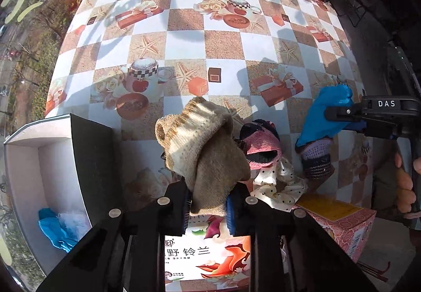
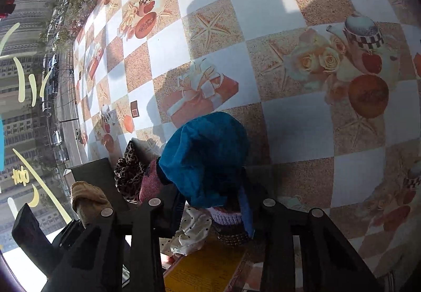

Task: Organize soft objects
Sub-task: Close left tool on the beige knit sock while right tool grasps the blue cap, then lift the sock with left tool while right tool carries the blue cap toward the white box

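White box at near left holds a blue cloth and something white. Left gripper points down, pinching a beige sock above the table. Right gripper, reading "DAS", angles down, clamped on a blue towel

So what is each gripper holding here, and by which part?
The left gripper pinches the beige knitted sock by its lower end. The right gripper clamps the blue cloth at its near, lower edge.
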Tool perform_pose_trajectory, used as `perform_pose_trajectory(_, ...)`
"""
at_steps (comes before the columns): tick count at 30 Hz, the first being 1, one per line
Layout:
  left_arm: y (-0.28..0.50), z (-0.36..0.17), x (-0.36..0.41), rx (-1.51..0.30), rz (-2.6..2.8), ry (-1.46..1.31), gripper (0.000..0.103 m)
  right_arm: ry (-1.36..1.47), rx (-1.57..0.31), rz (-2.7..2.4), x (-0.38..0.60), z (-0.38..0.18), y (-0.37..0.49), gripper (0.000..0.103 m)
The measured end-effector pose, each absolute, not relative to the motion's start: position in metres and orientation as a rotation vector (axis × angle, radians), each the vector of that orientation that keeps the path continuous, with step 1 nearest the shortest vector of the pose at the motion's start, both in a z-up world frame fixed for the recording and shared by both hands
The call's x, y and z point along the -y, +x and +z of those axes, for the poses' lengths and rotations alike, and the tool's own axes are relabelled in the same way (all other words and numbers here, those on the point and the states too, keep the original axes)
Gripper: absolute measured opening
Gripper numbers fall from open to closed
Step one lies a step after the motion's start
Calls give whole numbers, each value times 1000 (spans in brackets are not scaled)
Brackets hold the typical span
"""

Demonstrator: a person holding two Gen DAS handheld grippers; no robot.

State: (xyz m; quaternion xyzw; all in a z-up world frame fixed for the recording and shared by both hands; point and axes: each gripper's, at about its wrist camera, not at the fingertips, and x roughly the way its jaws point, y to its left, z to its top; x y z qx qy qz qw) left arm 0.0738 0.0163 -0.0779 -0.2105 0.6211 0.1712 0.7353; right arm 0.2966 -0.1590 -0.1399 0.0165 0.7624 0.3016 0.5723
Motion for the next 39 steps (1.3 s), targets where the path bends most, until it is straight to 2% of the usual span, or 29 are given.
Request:
perform_pose_trajectory(9, 87, -53, 0, -1328, 336, -337, 24, 170, -1678, 693, 191, -97, 291, 38)
perform_pose_trajectory(21, 69, -34, 35, -1328, 224, -223, 24, 166, -1544, 666, 227, -35, 251, 38)
perform_pose_trajectory(39, 23, -11, 76, -1294, 117, -92, 24, 119, -1399, 599, 250, 24, 174, 38)
